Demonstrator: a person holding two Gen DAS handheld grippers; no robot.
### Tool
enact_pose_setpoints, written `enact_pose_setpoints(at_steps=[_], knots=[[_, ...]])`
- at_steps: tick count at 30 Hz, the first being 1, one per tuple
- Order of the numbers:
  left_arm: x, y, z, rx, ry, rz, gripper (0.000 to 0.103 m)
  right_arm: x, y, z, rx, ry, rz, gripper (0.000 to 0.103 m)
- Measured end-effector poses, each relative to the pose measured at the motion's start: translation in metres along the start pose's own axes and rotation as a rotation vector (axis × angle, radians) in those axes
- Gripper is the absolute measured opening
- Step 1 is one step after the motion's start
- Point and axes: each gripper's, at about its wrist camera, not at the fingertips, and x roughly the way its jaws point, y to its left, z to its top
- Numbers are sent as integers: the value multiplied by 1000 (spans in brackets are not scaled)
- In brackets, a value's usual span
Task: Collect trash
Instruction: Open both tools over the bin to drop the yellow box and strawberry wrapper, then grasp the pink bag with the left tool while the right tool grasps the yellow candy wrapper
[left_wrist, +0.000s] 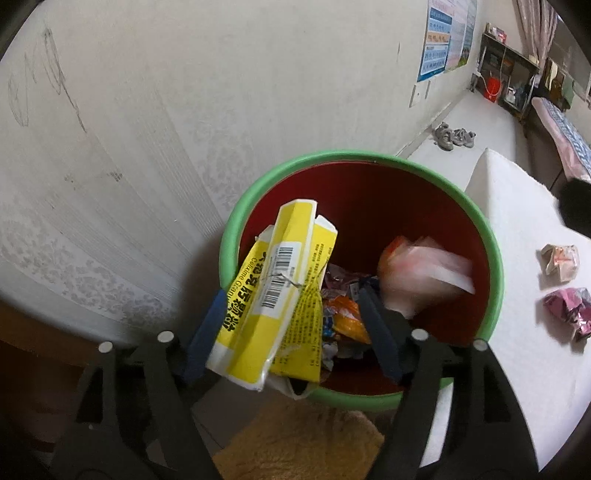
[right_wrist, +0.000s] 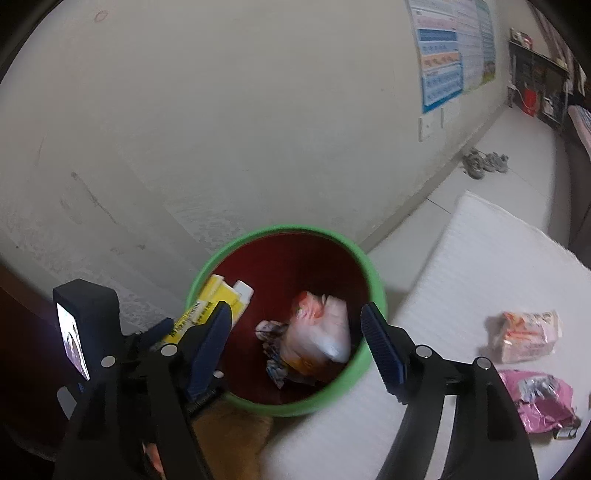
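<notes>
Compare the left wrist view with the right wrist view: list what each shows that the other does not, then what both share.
Only the left wrist view: the barcode and black print on the crushed yellow and white carton, which leans on the bin's rim between the open left tongs.

Only the right wrist view: the left tool's black camera block with its lit screen, and the open right tongs.

Both: the green-rimmed red bin, a blurred orange and white plastic bag over it, and a crumpled pink wrapper on the white mat.
</notes>
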Motion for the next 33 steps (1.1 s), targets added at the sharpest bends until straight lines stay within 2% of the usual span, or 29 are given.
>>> enact_pose_setpoints(at_steps=[4, 12, 18, 20, 22, 25, 28, 29, 33], knots=[[-6, -2, -3, 9, -9, 15, 76, -27, -35, -16, 31, -25, -61, 74], [-26, -20, -25, 35, -15, 26, 77, -97, -150, -79, 169, -25, -288, 76], [-35, -41, -53, 57, 36, -2, 78, -113, -205, -118, 81, 129, -417, 78], [-40, -54, -60, 96, 45, -4, 78, -118, -216, -127, 60, 140, -436, 78], [-46, -65, -66, 120, 41, -9, 78, -125, -228, -132, 69, 102, -450, 78], [-55, -78, -73, 128, 53, -53, 81, -143, -262, -134, 191, 18, -472, 78], [-57, -93, -80, 128, 86, -95, 81, -153, -307, -137, 400, -45, -546, 79], [-57, -98, -81, 132, 93, -102, 81, -152, -328, -138, 479, -46, -561, 79], [-65, -124, -87, 174, 103, -141, 81, -127, -369, -137, 570, 50, -570, 77]])
